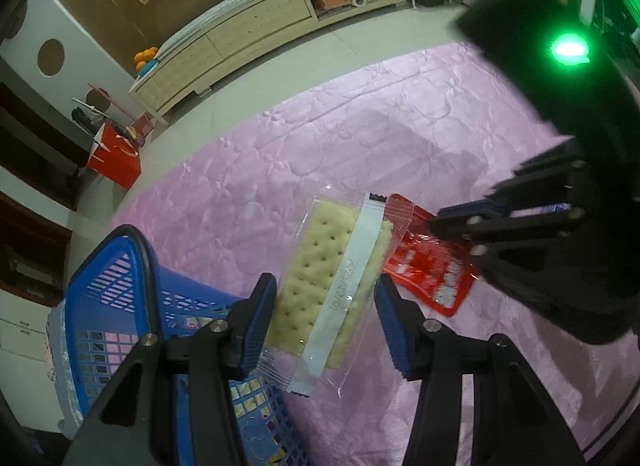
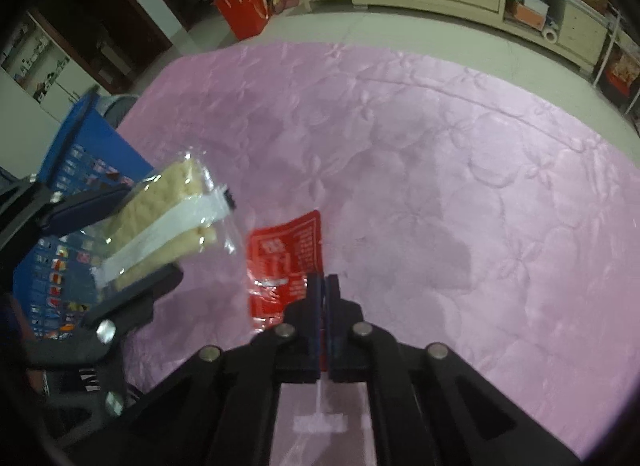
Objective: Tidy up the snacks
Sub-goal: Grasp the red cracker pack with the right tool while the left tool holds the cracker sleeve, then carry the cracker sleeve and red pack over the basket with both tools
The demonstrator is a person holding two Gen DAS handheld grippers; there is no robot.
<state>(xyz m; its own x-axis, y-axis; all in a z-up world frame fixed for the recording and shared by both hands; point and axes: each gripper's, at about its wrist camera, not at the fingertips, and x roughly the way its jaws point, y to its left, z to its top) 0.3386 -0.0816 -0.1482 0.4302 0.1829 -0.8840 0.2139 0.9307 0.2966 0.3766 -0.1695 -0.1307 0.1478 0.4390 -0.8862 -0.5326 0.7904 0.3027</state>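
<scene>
While the left claw (image 1: 326,316) holds a clear-wrapped cracker pack (image 1: 328,274) between its blue pads, the pack shows pale dotted crackers and a white strip with grey print down its length; it hangs above the pink surface, just right of the blue basket (image 1: 120,290); the right claw (image 2: 323,286) is pinched closed on the near edge of a red snack packet (image 2: 286,262), glossy with white lettering, which lies on the cloth right of the crackers; the pink quilted cloth (image 2: 460,185) carries an embossed flower pattern; beyond it lie a pale floor, a long beige cabinet (image 1: 256,25) at the far wall, and a red paper bag (image 1: 116,161) at the left.
</scene>
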